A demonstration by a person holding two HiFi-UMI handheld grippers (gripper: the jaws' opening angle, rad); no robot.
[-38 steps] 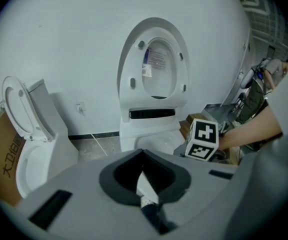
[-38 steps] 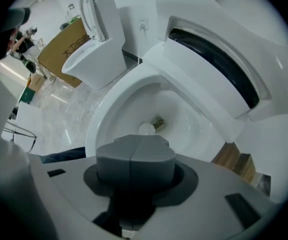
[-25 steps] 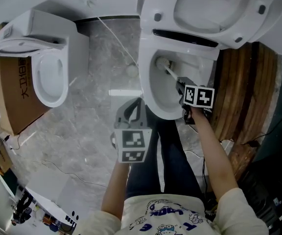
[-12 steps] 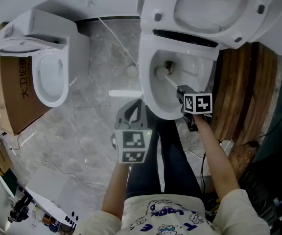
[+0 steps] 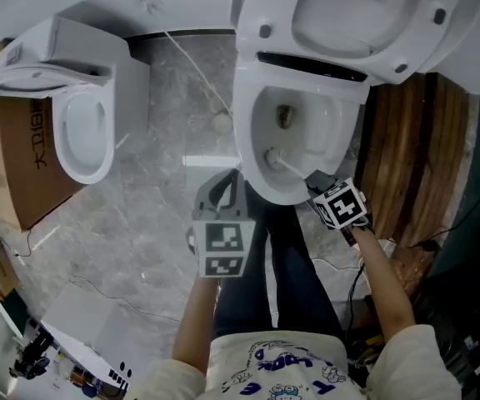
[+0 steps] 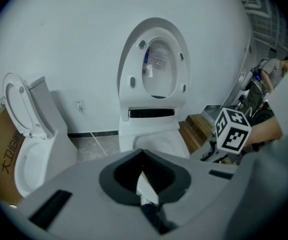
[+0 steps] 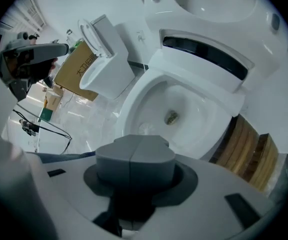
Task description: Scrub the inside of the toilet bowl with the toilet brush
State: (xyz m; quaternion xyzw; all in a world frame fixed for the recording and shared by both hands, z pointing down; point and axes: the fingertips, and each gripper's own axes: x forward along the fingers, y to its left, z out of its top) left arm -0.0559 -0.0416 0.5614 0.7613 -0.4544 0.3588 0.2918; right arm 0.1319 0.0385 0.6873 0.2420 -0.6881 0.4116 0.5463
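The grey marble floor (image 5: 152,232) carries two white toilets. The nearer one stands with seat and lid (image 5: 357,15) raised, and its toilet bowl (image 5: 246,127) lies open just ahead of the person's knees. The second toilet (image 5: 86,132) stands well apart to the left against a cardboard box (image 5: 19,169), and a wooden platform (image 5: 415,148) flanks the bowl on the right. The right tongs (image 5: 313,182) hang over the bowl's near rim. Their jaws are pressed together in the right gripper view and clenched on the handle of the toilet brush (image 5: 288,167), which runs out from them down into the bowl. The brush's white head rests against the near left wall, low inside and short of the outlet. The left tongs (image 5: 238,173) hover outside the bowl over the floor by its front edge, jaws meeting at the tip with nothing between them, taking no part. Scrubbing looks to be under way rather than finished. The head is working the front of the bowl, while a brownish patch (image 5: 286,117) sits in the outlet at the bottom. That patch, the back wall and the right side appear left to do. Whether any wall is already clean cannot be told from the white glaze.
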